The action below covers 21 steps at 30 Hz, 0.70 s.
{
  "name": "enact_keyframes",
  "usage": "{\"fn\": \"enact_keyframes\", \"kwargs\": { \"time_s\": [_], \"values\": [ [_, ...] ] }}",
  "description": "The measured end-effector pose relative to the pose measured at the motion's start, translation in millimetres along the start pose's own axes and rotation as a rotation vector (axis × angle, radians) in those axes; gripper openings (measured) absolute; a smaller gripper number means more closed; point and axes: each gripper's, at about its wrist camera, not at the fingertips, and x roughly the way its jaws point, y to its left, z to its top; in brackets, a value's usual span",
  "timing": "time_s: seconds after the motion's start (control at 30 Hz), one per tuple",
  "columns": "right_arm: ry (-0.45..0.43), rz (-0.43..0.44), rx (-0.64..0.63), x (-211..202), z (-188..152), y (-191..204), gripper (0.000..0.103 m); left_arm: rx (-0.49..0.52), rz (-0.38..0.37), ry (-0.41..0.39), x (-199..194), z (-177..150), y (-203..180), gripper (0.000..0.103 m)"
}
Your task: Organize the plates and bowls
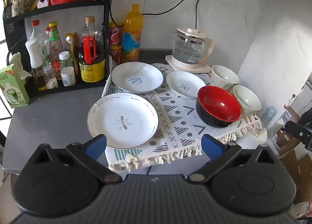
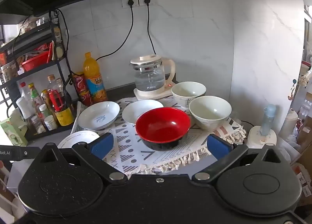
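The left tool [image 1: 154, 145] is spread wide and holds nothing. Its blue pads [image 1: 96, 145] hang over the near edge of the tabletop [image 1: 50, 115]. The left pad covers a bit of the near rim of the flower plate [image 1: 122, 120]. This plate is white with a thin dark line round it and a small grey and brown flower in the middle. It lies half on the patterned cloth [image 1: 175, 126] and half on the bare grey top.

The right tool [image 2: 160, 145] is spread wide too, with nothing in it. The red bowl [image 2: 162, 126] sits just past its pads, on the cloth. The bowl is shiny red inside and black outside. In the right view it hides the near edge of a small white dish [image 2: 136, 110]. The left pad there hides most of the flower plate, so only a slice shows.

Behind the flower plate is a deep white plate [image 1: 137, 79] with blue writing in it. Beside that is the small white dish, with a small mark that is too tiny to read. Two pale green bowls [image 1: 246, 99] stand upright at the right of the cloth, one behind the other, close to the red bowl.

A glass kettle [image 1: 190, 48] stands at the back. A rack of bottles [image 1: 58, 58] stands at the left.
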Motion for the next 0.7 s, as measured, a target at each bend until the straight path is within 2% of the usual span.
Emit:
{"fn": "enact_keyframes", "kwargs": {
  "time_s": [0.1, 0.2, 0.43, 0.7],
  "values": [
    [-0.009, 0.007, 0.017, -3, -2, 1, 0.103, -0.009, 0.006, 0.029, 6, 2, 3, 0.102],
    [-0.002, -0.013, -0.003, -7, -11, 8, 0.103, 0.016, 0.022, -0.024, -9, -2, -4, 0.102],
    [0.068, 0.025, 0.007, -4, -10, -3, 0.103, -0.002, 0.030, -0.014, -10, -7, -8, 0.102],
    [0.080, 0.056, 0.004, -7, -9, -3, 0.103, -0.012, 0.023, -0.015, -12, -9, -9, 0.102]
  ]
}}
